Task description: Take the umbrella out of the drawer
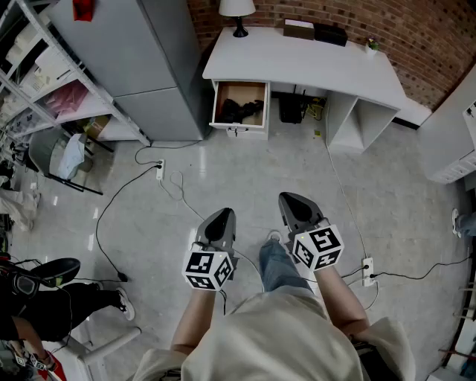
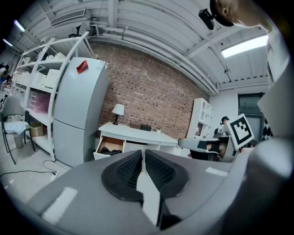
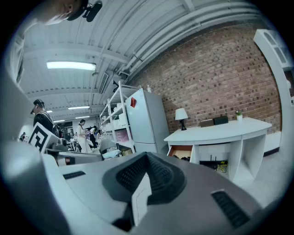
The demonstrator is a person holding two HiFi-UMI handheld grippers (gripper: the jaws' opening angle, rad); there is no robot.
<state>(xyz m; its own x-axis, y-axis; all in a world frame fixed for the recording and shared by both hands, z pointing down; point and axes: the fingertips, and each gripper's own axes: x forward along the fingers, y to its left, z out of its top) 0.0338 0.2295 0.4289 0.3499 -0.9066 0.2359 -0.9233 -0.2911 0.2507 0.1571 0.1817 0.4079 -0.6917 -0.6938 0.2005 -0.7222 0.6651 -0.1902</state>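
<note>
Head view: black bunched umbrella [image 1: 239, 111] lying inside open drawer [image 1: 239, 128].

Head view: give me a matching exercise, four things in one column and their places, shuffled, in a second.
1. lamp
2. drawer
3. refrigerator
4. power strip

A. on the floor, cables plugged in
B. on the desk top, at its left end
C. pulled open under the desk top
D. standing left of the desk

Pairs: 1-B, 2-C, 3-D, 4-A
</note>
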